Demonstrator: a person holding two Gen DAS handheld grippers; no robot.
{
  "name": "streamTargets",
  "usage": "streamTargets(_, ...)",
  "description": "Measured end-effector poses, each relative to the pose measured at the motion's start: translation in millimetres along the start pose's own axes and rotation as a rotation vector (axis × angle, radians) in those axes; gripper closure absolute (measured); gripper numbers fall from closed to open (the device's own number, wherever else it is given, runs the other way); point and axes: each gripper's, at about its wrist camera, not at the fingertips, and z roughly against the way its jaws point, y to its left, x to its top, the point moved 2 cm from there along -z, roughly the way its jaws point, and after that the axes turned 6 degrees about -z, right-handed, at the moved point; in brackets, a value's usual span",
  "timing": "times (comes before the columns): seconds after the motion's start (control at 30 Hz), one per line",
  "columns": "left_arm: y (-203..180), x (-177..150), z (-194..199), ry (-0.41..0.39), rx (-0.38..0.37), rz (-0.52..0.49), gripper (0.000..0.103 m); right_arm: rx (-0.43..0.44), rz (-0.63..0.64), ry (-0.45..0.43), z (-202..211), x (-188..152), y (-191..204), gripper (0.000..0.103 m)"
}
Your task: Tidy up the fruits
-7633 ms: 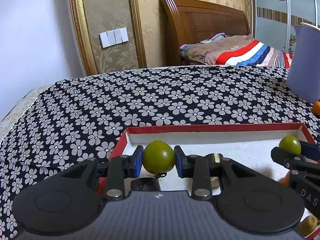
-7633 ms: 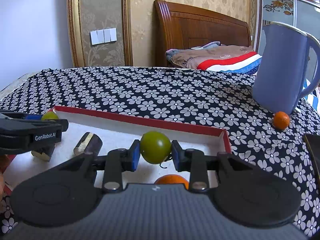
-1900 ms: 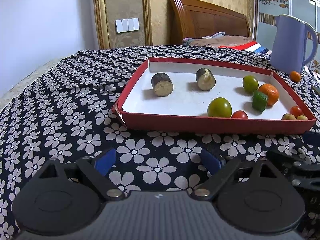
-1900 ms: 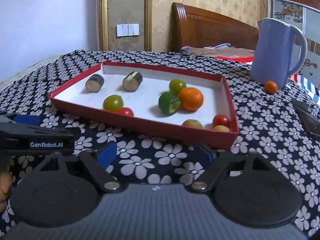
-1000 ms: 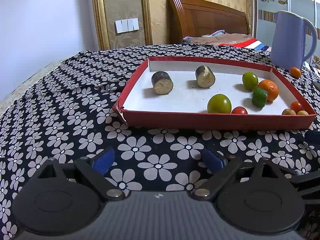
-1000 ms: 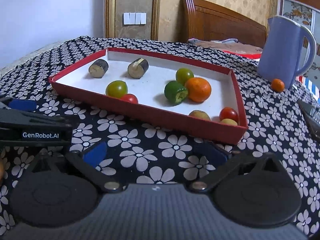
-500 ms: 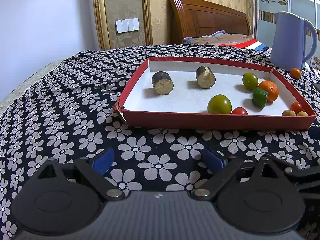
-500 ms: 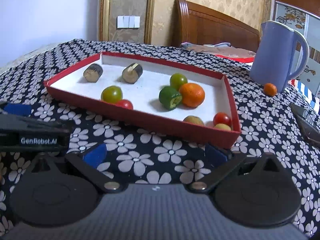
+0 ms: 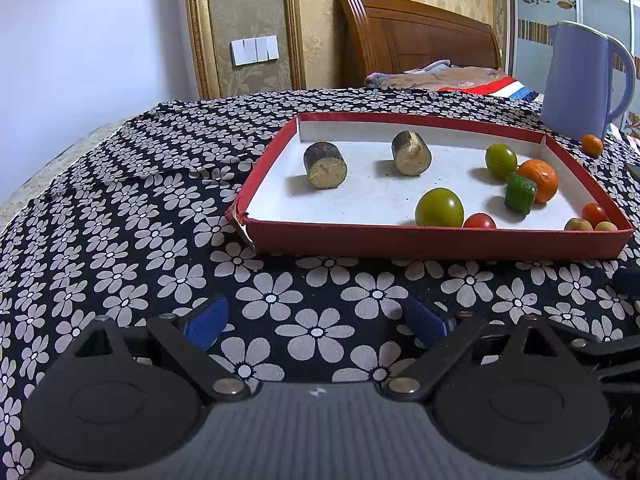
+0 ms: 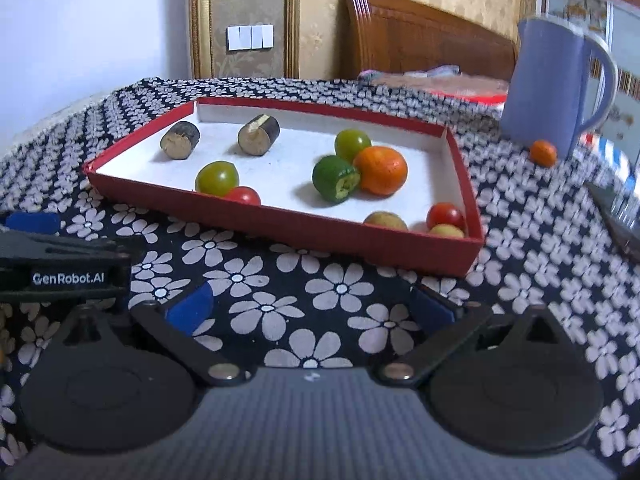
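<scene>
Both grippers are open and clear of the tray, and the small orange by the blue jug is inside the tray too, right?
Not quite. The small orange sits outside the tray, on the cloth beside the jug, as the right wrist view shows. Both grippers are open and clear of the tray.

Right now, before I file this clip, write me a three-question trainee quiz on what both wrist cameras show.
1. True or false: the left gripper holds a fruit.
2. Which fruit lies outside the red tray? A) the large orange B) the small orange beside the blue jug C) the cut green piece
3. Fill in: the red tomato at the tray's near wall touches a ____ tomato.

Key: 1 false, its jaws stand wide apart over the flowered cloth, as do the right gripper's. 2 B. 3 green.
</scene>
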Motion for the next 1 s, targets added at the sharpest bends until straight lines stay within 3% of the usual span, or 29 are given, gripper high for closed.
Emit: streamTargets(1.0, -0.6, -1.6, -2.3, 0.007, 0.007, 0.001, 0.003, 0.017, -0.024, 0.008, -2.0, -0.2, -2.4, 0.0)
